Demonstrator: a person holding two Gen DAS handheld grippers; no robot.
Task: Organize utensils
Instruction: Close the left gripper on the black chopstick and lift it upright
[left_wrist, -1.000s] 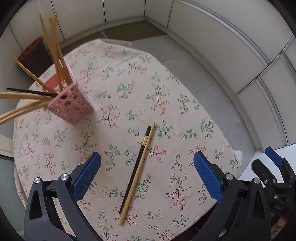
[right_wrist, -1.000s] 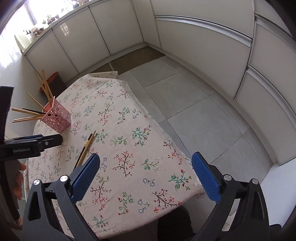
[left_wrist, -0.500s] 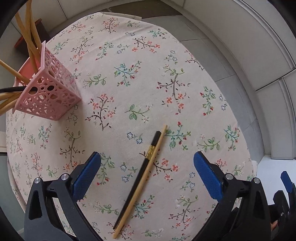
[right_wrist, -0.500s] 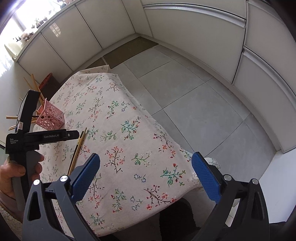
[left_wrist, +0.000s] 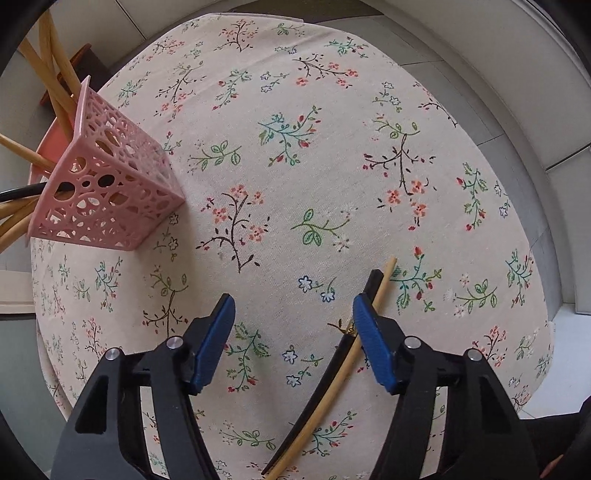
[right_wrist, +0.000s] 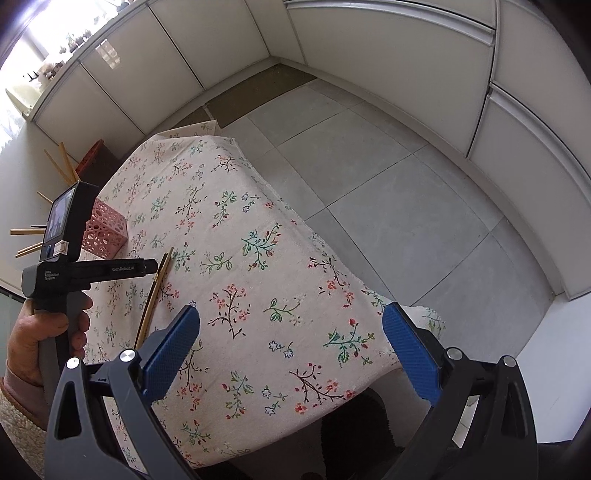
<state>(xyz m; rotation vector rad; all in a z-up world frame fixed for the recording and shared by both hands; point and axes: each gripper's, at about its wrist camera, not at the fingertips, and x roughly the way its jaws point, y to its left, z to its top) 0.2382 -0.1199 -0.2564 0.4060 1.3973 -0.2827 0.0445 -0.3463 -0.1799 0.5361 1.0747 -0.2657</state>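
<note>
Left gripper (left_wrist: 293, 314), jaws just closing yet unclamped, straddles bare cloth beside two chopsticks (left_wrist: 332, 384) mid-table (left_wrist: 332, 110); right gripper (right_wrist: 291, 332) spread.

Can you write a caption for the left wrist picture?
Left gripper, jaws closing, comes down over two chopsticks on the tablecloth, near the pink holder.

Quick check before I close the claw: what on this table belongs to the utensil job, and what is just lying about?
Job:
black chopstick
bamboo chopstick
pink lattice holder, with chopsticks already in it
left claw, open and closing over the loose pair

Lying about:
floral tablecloth
red crate on the floor
</note>
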